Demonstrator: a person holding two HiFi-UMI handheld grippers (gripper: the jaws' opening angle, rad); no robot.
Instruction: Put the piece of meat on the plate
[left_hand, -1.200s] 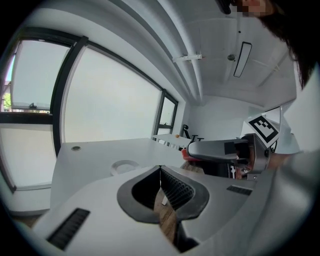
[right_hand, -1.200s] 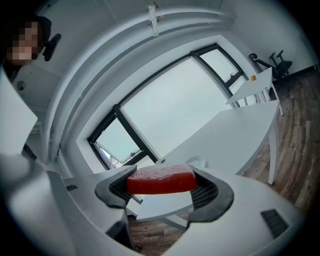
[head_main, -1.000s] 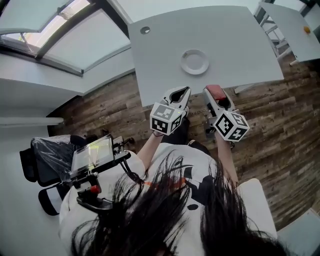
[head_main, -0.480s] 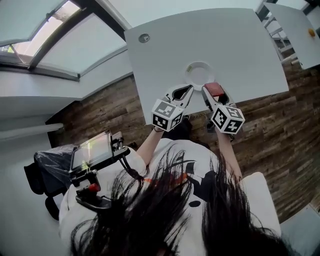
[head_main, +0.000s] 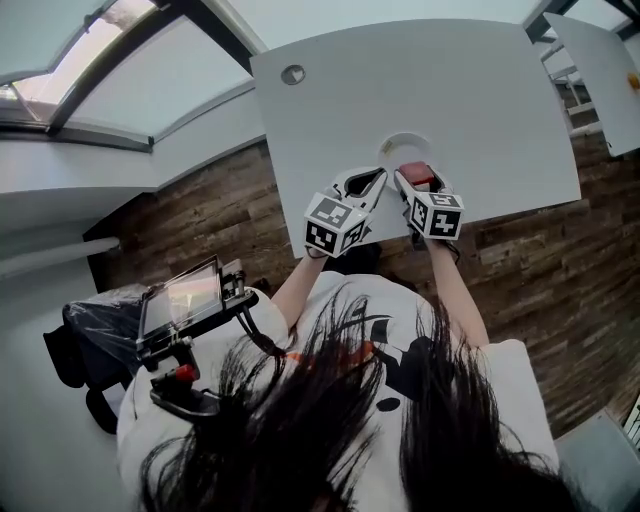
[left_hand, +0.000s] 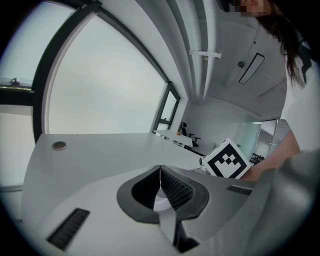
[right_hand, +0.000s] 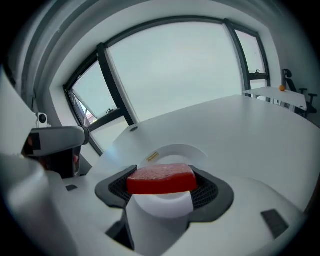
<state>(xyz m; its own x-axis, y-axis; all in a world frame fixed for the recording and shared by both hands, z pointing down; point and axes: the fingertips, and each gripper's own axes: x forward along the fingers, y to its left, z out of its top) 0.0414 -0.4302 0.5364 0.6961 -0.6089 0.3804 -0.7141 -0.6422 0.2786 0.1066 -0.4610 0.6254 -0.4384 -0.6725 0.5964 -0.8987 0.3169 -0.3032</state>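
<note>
Right gripper (right_hand: 165, 195) clamped on red meat (right_hand: 161, 179) near white plate (right_hand: 176, 148); plate sticker (right_hand: 152, 156) unreadable; left gripper (left_hand: 160, 174) closed, empty

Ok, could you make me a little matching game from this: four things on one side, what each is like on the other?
Things:
1. left gripper
2. right gripper
3. meat
4. plate

Descriptions:
a. white, lying on the table
b. red, clamped between two jaws
c. shut, with nothing in it
d. shut on something

Pairs: 1-c, 2-d, 3-b, 4-a.
</note>
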